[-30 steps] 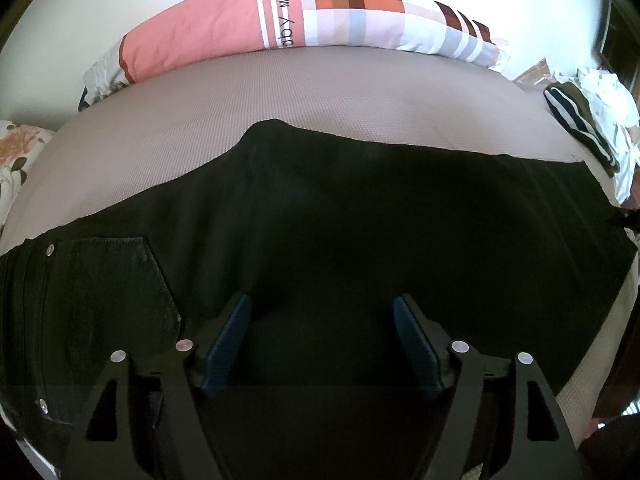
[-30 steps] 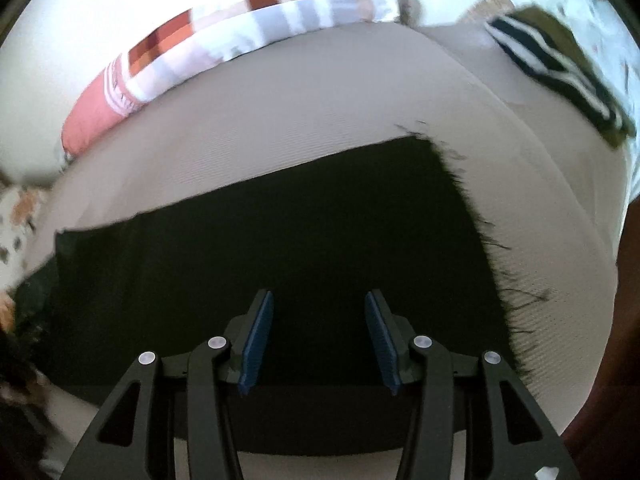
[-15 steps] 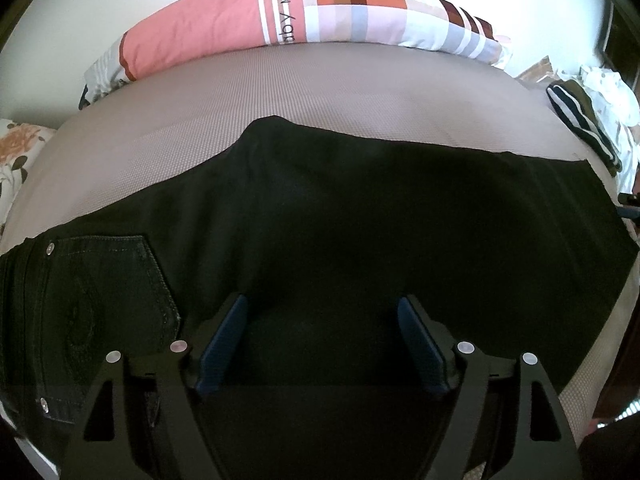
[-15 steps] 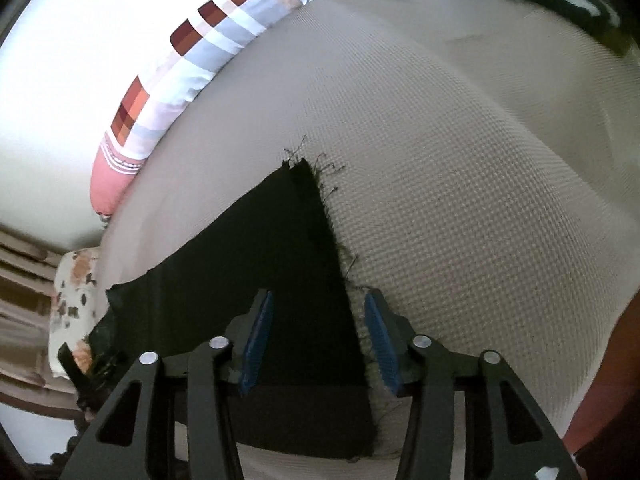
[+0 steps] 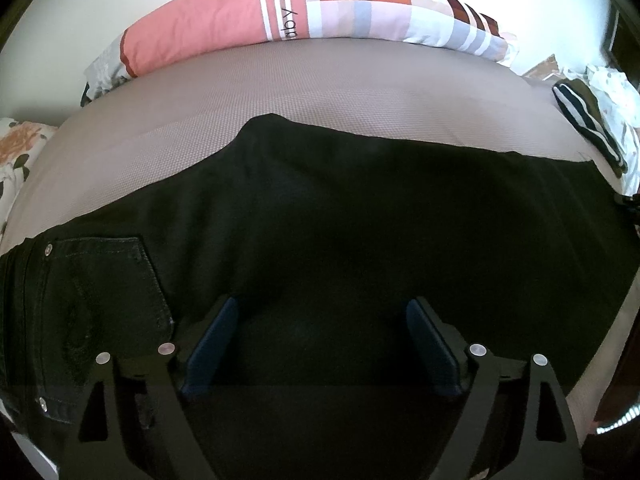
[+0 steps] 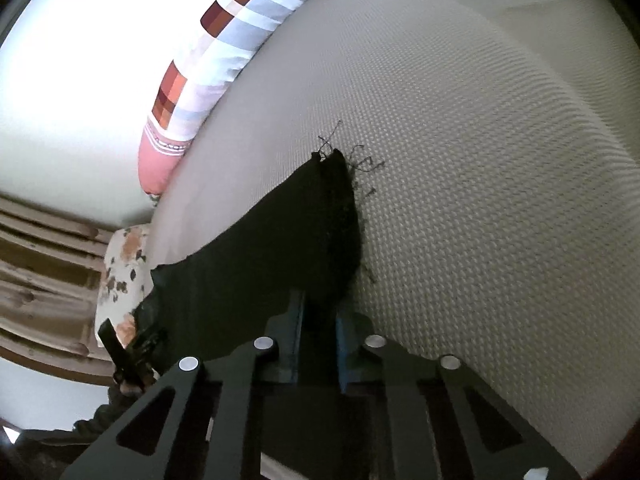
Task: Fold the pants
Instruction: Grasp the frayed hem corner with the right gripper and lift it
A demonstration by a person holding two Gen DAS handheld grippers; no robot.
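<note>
Black pants [image 5: 360,216] lie flat across the beige mattress [image 5: 320,92], folded lengthwise, back pocket [image 5: 100,292] at the left, leg ends at the right. My left gripper [image 5: 320,344] is open and hovers over the middle of the near edge, holding nothing. In the right wrist view my right gripper [image 6: 320,312] is shut on the frayed leg hem of the pants [image 6: 312,224]; the hem corner rises between the blue pads, with loose threads on the mattress [image 6: 480,160].
A long pink and checked pillow [image 5: 304,12] lies along the far edge by the wall; it also shows in the right wrist view [image 6: 224,56]. A striped garment [image 5: 584,120] and white cloth lie at the far right. A floral cushion [image 5: 16,148] is at left.
My right gripper has closed on the leg hem and tilted over it. My left gripper stays open over the pants, almost unmoved.
</note>
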